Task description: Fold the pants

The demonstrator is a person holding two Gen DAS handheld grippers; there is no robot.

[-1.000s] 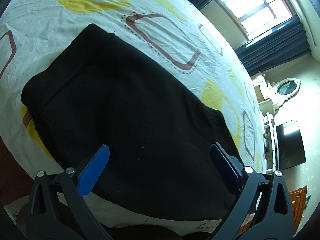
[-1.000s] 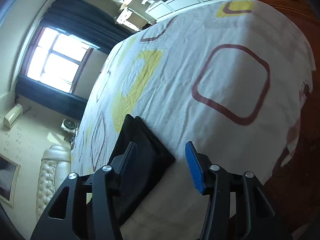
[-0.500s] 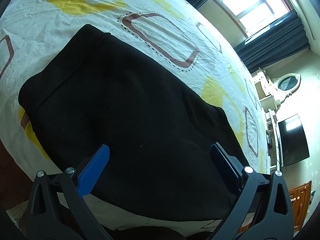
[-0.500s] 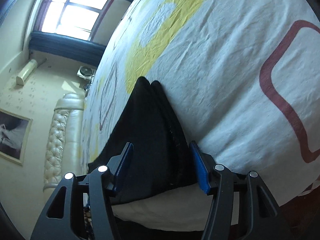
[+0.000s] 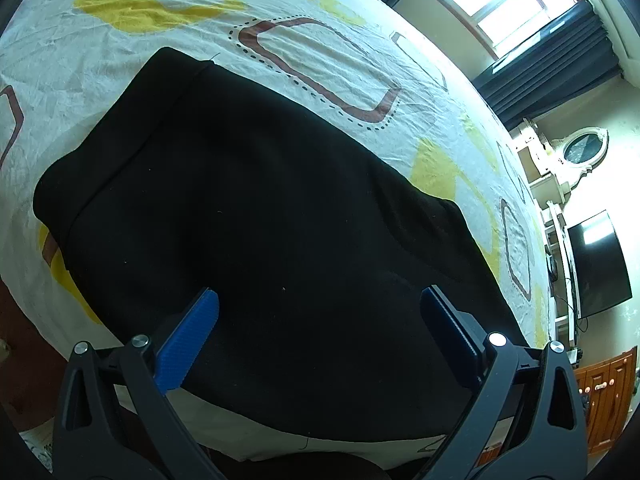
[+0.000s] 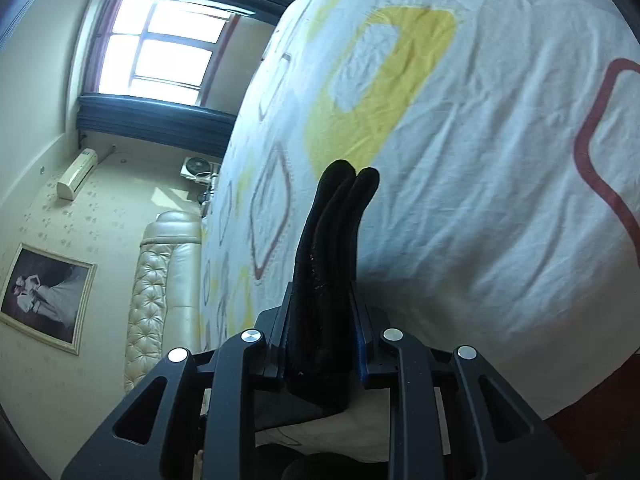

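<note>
- Where a second ago the right gripper (image 6: 320,344) stood wide beside the hem end of the pants (image 5: 260,240), its fingers (image 6: 362,344) are now closing on that end — a thick bunch of black layers is pinched between them and sticks up past the tips.
- That right-wrist view has swung too: the hem was lying flat on the bed (image 6: 480,160) half a second ago, framed by spread fingers, and now it rises clear of the sheet in front of the camera.
- While this went on, the left gripper (image 5: 316,320) barely shifted; it hangs over the wide black panel near the bed's near edge, fingers released, nothing between them, not touching the cloth as far as I can tell.
- The pants lie spread on the patterned sheet in the left view, waistband corner toward the far left, body smooth with a few soft creases.
- My reading: the grasp for the next fold is just being secured, so the task is at its pick-up stage — the fold itself is not yet made.
- The bunch looks bulky, so layers could slip out unevenly; the free left gripper could pin the body while the hem end is carried over.
</note>
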